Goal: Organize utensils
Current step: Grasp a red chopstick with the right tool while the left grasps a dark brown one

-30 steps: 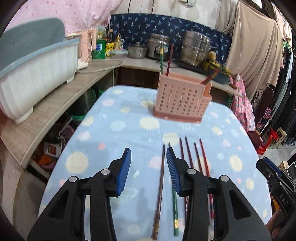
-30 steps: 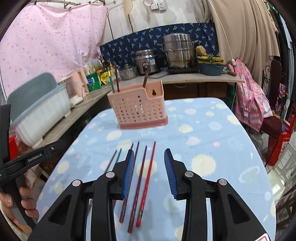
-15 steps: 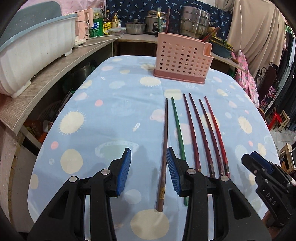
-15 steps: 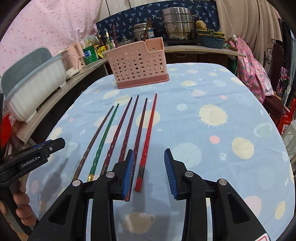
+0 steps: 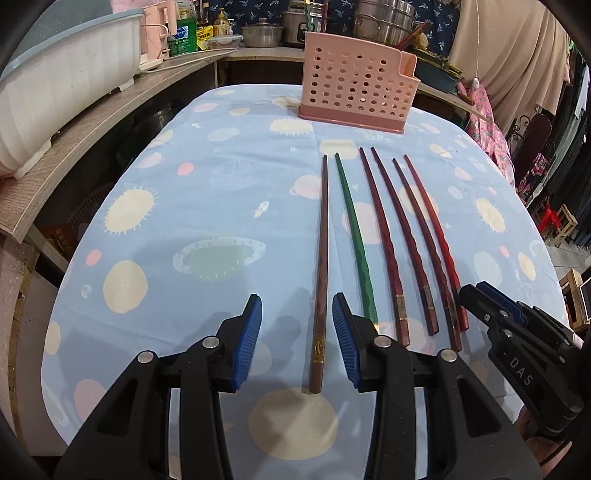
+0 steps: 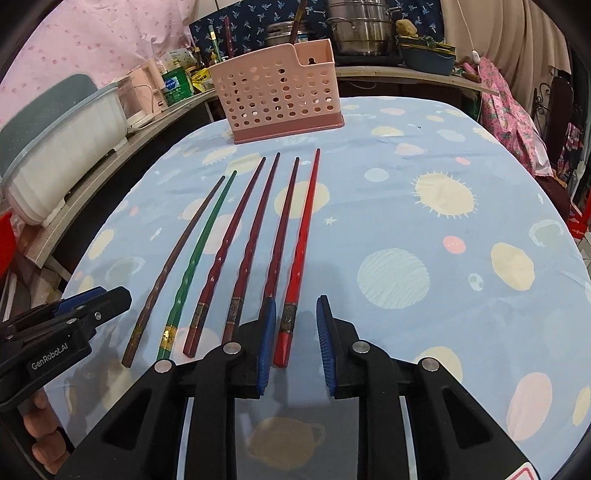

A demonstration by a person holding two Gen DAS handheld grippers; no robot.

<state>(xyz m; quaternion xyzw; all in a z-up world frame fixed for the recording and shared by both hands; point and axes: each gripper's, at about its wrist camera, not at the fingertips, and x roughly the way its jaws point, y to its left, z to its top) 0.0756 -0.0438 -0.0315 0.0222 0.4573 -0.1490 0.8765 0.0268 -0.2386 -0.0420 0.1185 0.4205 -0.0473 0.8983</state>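
Left gripper [image 5: 297, 341] jaws narrow, straddling brown chopstick [image 5: 320, 273]; right gripper [image 6: 295, 341] jaws just narrowed around red chopstick [image 6: 300, 254], unclamped; pink holder [image 6: 280, 92] at 12 o'clock.

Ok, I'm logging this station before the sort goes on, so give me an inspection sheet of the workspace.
Surface: table under a blue planet-print cloth.
Job's things: six chopsticks side by side, brown chopstick leftmost, green chopstick next, red chopstick rightmost; pink holder at the far edge, some sticks already inside.
Clutter: nothing seen on the cloth.
Grippers: left gripper open, straddling the brown chopstick; right gripper jaws have just been closing around the red chopstick, pads not yet touching.
Cables: white cord on the side counter.
Surroundings: dish rack, steel pots.
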